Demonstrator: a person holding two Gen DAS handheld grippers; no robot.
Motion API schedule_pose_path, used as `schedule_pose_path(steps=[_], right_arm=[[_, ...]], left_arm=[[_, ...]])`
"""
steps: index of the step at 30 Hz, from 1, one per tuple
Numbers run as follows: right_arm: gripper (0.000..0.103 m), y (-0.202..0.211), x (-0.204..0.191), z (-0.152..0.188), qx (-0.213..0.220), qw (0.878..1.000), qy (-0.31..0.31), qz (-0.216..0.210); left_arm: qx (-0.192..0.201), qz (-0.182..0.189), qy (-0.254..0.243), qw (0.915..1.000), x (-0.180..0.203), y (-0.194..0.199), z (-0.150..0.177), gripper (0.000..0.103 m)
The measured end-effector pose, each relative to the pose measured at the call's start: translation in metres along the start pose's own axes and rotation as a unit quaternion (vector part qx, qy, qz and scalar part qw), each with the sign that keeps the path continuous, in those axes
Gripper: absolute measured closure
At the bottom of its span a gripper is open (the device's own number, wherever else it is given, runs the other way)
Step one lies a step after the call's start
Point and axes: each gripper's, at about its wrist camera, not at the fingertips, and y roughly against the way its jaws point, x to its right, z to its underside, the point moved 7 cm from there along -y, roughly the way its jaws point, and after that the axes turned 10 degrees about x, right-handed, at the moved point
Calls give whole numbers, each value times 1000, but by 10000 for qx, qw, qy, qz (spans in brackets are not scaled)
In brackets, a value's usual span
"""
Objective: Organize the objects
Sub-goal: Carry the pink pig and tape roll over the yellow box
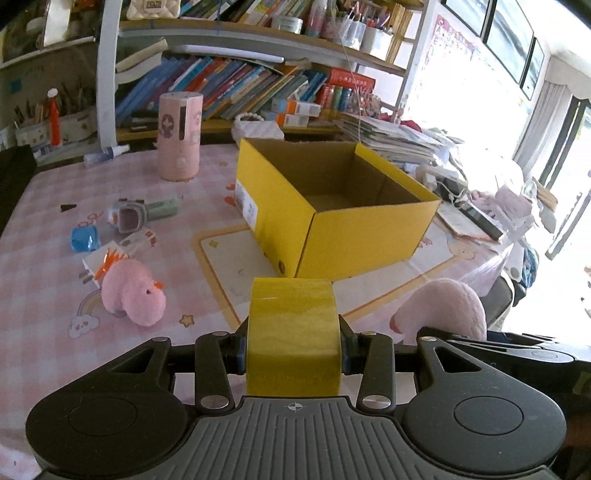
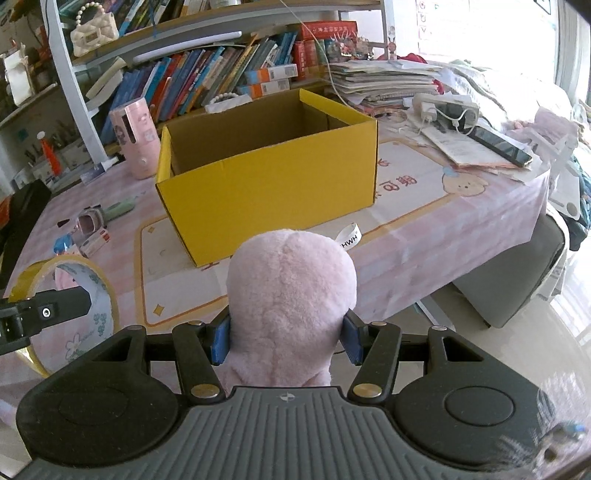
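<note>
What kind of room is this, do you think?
Probably a child's study or play corner at home. A crowded shelf of picture books stands behind a table with a pink cartoon tablecloth, pencil pots sit on the upper shelf, and a pink plush toy lies on the table.

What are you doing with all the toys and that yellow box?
A person is tidying the table with a gripper in each hand. The left gripper is clamped on a yellow roll of tape, and the right gripper squeezes a pink plush toy. Both are held in front of the open yellow box, which looks empty as far as can be seen. Another pink plush and some small things lie on the tablecloth.
</note>
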Motion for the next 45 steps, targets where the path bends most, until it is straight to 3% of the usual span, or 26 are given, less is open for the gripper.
schedule_pose_path(steps=[26, 36, 45], right_arm=[[48, -21, 12, -38, 185, 9998, 95, -68], [48, -30, 35, -100, 695, 9973, 199, -115], [48, -59, 41, -165, 1156, 9905, 595, -458]], left_arm=[[396, -46, -257, 9989, 18, -21, -37, 63], [904, -41, -329, 9954, 33, -36, -83, 63], [1320, -190, -309, 9906, 52, -67, -121, 63]])
